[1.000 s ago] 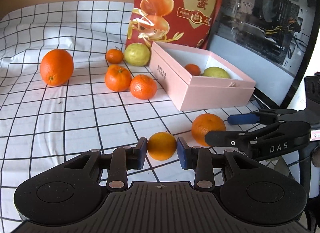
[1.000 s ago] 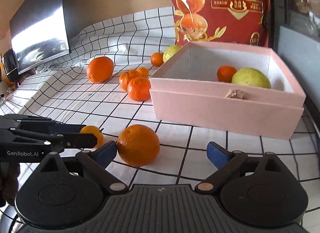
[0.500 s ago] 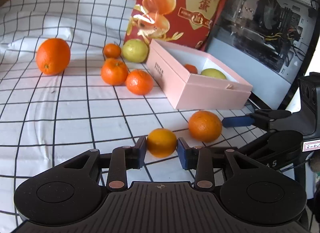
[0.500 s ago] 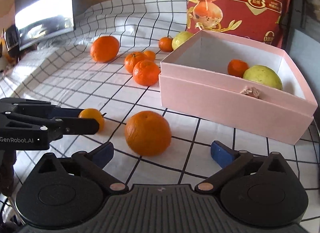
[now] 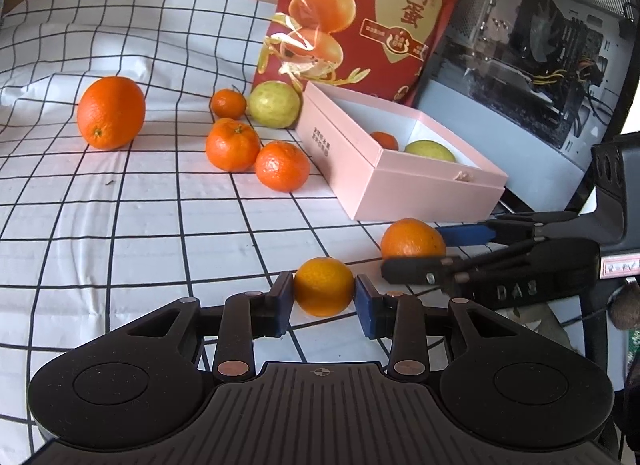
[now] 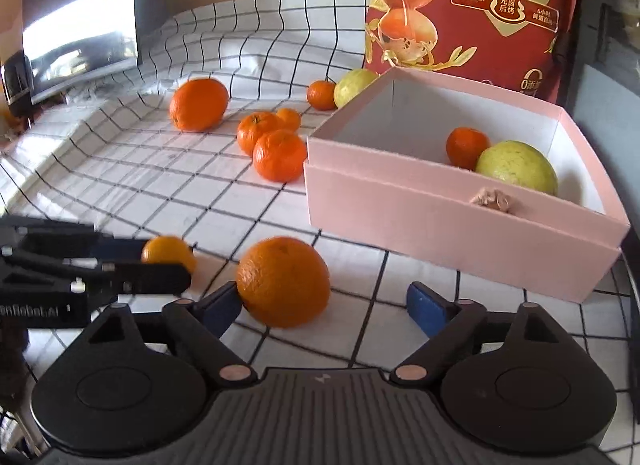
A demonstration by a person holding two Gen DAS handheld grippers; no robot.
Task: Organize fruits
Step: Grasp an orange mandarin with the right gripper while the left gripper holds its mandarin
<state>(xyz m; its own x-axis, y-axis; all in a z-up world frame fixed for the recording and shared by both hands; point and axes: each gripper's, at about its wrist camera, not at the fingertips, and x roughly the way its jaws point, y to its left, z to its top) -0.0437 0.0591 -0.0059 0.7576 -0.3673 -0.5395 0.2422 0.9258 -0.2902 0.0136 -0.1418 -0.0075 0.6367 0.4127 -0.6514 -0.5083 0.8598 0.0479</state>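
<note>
My left gripper (image 5: 324, 299) is shut on a small yellow-orange mandarin (image 5: 323, 286), also seen in the right wrist view (image 6: 168, 251). My right gripper (image 6: 326, 305) is open around a bigger orange (image 6: 283, 281) that rests on the cloth against its left finger; it also shows in the left wrist view (image 5: 412, 239). The pink box (image 6: 440, 221) holds a small mandarin (image 6: 466, 145) and a green guava (image 6: 516, 167). Loose on the cloth are a large orange (image 5: 111, 112), several mandarins (image 5: 282, 165) and another guava (image 5: 274, 104).
A red snack bag (image 5: 360, 21) stands behind the box. A computer case (image 5: 532, 65) is at the right. A monitor (image 6: 76, 33) stands at the far left. The checked cloth (image 5: 120, 233) covers the table.
The left gripper has lifted slightly with the small mandarin between its pads. The right gripper has moved forward so the bigger orange sits between its open fingers.
</note>
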